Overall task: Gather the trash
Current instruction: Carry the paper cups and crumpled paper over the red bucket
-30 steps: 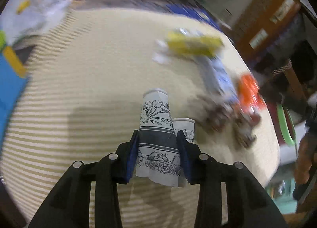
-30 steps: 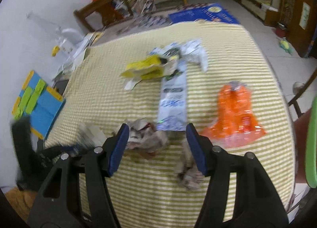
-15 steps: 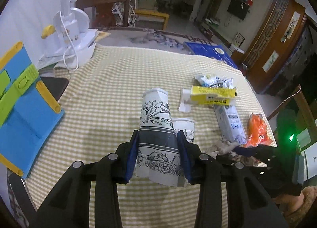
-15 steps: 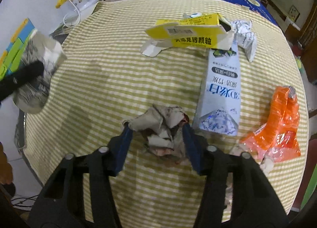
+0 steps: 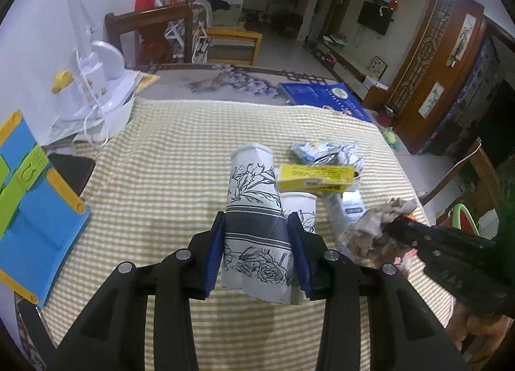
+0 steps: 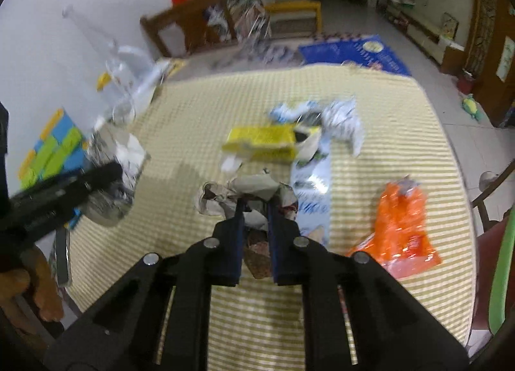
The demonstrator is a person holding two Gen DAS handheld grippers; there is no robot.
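Note:
My left gripper [image 5: 257, 239] is shut on a crushed paper cup [image 5: 254, 219] with black flower print, held above the yellow striped tablecloth [image 5: 167, 158]; a second such cup [image 5: 301, 206] shows just behind it. My right gripper [image 6: 255, 213] is shut on a crumpled wad of brown and white paper [image 6: 248, 194], lifted off the cloth; the wad also shows in the left wrist view [image 5: 376, 229]. On the table lie a yellow carton [image 6: 264, 142], a white and blue milk pouch [image 6: 310, 187], crumpled silver wrappers [image 6: 341, 119] and an orange plastic bag [image 6: 402, 223].
A blue and green toy board [image 5: 29, 210] and a black phone [image 5: 72, 168] lie at the table's left edge. A white lamp [image 5: 96, 81] stands at the back left. Wooden chairs [image 5: 154, 26] stand behind the table. A blue book [image 5: 325, 97] lies at the far edge.
My right gripper has closed on the paper wad and lifted it off the cloth. My left gripper keeps the cup and has swung back to face the table squarely.

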